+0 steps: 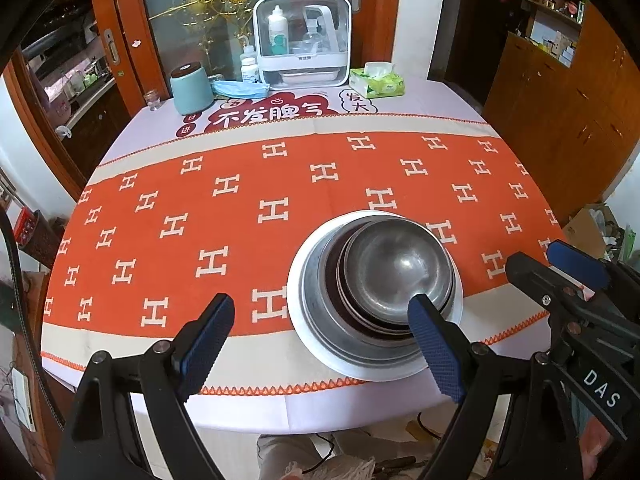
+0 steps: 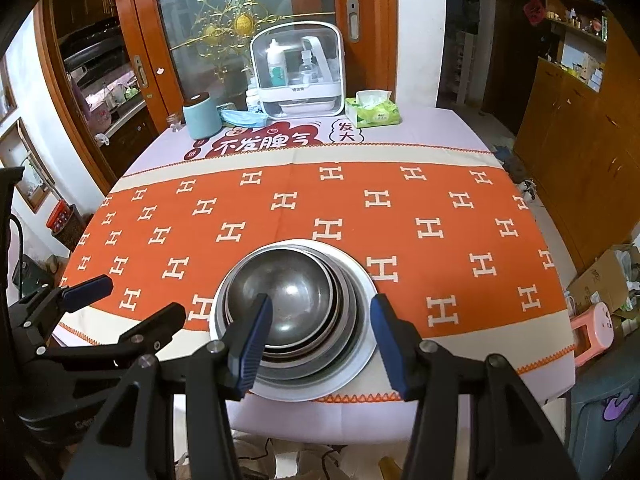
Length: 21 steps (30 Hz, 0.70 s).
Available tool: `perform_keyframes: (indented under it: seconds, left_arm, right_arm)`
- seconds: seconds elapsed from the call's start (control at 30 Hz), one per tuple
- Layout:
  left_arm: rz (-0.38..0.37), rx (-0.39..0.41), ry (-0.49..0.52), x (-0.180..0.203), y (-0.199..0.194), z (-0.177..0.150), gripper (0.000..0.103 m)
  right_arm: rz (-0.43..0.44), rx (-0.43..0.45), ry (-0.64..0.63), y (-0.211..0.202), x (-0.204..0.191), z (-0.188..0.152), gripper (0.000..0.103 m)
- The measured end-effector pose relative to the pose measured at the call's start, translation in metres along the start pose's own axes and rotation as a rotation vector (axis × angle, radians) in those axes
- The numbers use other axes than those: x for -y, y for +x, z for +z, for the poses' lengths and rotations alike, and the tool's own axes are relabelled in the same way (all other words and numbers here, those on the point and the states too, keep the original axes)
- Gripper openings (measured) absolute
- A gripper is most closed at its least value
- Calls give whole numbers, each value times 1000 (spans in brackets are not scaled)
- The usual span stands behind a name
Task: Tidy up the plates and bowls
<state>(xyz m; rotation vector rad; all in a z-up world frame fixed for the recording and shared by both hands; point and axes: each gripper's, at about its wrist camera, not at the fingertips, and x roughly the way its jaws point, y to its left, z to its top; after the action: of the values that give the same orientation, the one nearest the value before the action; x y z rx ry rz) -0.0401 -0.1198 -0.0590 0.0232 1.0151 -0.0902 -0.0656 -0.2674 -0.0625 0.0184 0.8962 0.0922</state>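
Your stack of metal bowls (image 2: 296, 300) sits nested on a white plate (image 2: 366, 344) at the worktop's (image 2: 440, 148) near edge, toward 6 o'clock. Your left gripper (image 1: 324, 350) is released, empty; your right gripper (image 2: 320, 344) is likewise released, jaws apart above the stack, gripping nothing.

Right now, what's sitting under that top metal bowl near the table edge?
Under the top metal bowl are more nested metal dishes, with a dark band showing between them, all resting on a white plate. Their exact number and the plate's centre are covered.
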Motion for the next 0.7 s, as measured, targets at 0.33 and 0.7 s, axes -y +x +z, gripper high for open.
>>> perform_keyframes:
  seconds: [0.33,0.7]
  left_arm:
    - [14,28,-10,0,-9,1,88]
    - [32,43,-38,-6,-16,3,88]
  right_arm:
    - [10,34,-1,-8,1,1,51]
    - [11,51,-15,-10,-4,6,51]
